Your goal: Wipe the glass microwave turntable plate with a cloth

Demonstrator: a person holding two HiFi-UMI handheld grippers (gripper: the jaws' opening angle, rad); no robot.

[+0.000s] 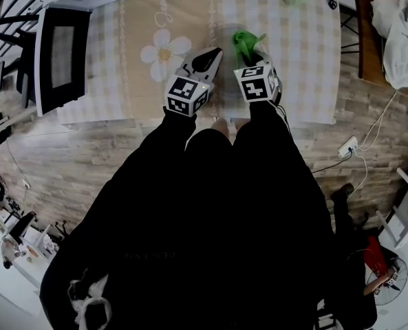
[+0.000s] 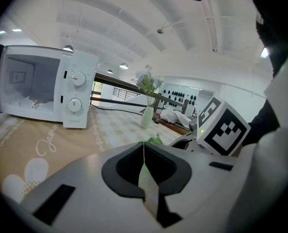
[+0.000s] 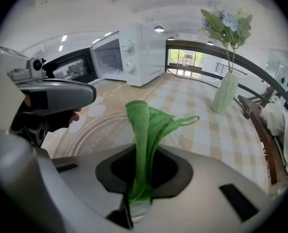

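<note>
The glass turntable plate (image 1: pixel 221 36) lies low over the checked tablecloth, its patterned disc plain in the right gripper view (image 3: pixel 97 135). My left gripper (image 1: pixel 212 55) is shut on the plate's near left rim. In its own view the left gripper (image 2: pixel 144 165) has the thin glass edge (image 2: pixel 144 176) pinched between its jaws. My right gripper (image 1: pixel 249 55) is shut on a green cloth (image 1: pixel 245 42), which stands up out of the jaws (image 3: pixel 144 130) just above the plate's right side. The left gripper (image 3: pixel 51 97) shows at the left of the right gripper view.
A white microwave (image 1: pixel 60 55) stands at the table's left with its door open, also seen from the grippers (image 2: pixel 46 86) (image 3: pixel 134 52). A pale green vase with flowers (image 3: pixel 226 93) stands at the far right of the table (image 1: pixel 314 60). White fabric (image 1: pixel 400 33) hangs on a chair beyond.
</note>
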